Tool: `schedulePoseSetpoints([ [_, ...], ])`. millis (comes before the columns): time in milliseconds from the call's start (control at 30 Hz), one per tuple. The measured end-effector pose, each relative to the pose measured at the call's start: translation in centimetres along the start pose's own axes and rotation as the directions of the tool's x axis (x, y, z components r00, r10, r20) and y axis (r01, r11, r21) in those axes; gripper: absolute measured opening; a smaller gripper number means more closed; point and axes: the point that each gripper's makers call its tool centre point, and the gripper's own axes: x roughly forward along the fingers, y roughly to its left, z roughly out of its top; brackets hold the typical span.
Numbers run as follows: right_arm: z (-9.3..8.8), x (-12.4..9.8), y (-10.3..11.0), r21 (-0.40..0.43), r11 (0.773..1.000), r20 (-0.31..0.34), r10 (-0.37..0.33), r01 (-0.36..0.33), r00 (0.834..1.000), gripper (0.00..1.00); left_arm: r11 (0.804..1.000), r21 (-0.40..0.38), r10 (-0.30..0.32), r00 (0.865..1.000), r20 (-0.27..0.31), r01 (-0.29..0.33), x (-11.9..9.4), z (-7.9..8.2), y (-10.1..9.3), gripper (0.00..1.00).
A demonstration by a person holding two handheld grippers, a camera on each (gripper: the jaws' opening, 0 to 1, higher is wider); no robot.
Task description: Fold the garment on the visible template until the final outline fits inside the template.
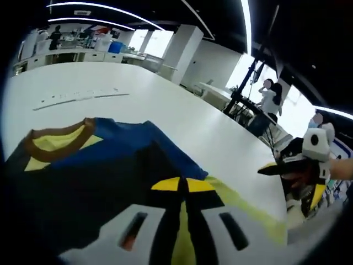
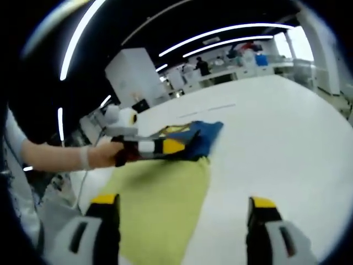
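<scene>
My left gripper [image 2: 144,148] is clenched on the garment [image 1: 94,176], mid-fold over the yellow template [image 2: 160,204]; my right gripper [image 2: 185,221] is released and must next take the other edge

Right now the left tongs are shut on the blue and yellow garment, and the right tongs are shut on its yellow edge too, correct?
Not quite. The left tongs are shut on the garment, but the right tongs are open and hold nothing: the right gripper view shows their tips spread apart, one over the yellow template, the other over the white table.
</scene>
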Motion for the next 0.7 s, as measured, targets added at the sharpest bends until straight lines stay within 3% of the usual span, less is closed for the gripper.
schedulePoseSetpoints([
  [167, 0.1, 0.1, -0.1, 0.002, 1.000, -0.001, -0.001, 0.001, 1.000, 0.97, 1.000, 0.006, 0.011, 1.000, 0.011, -0.011, 0.0, 0.1, 0.5, 0.00],
  [267, 0.1, 0.1, 0.1, -0.001, 1.000, -0.002, -0.001, 0.001, 1.000, 0.97, 1.000, -0.008, -0.017, 1.000, 0.017, 0.017, 0.0, 0.2, 0.2, 0.07],
  [467, 0.2, 0.4, 0.5, -0.005, 1.000, -0.002, 0.008, -0.008, 1.000, 0.97, 1.000, 0.016, -0.022, 0.999, 0.045, 0.021, -0.5, 0.6, -0.1, 0.41],
  [600, 0.2, 0.6, 0.9, -0.006, 1.000, -0.004, 0.014, -0.014, 1.000, 0.97, 1.000, 0.008, -0.008, 0.997, 0.076, 0.007, -1.6, 0.9, -0.4, 0.72],
  [700, 0.3, 0.7, 1.1, -0.011, 1.000, -0.006, 0.018, -0.018, 1.000, 0.97, 1.000, 0.001, -0.008, 0.995, 0.095, 0.008, -2.2, 1.1, 0.1, 0.81],
])
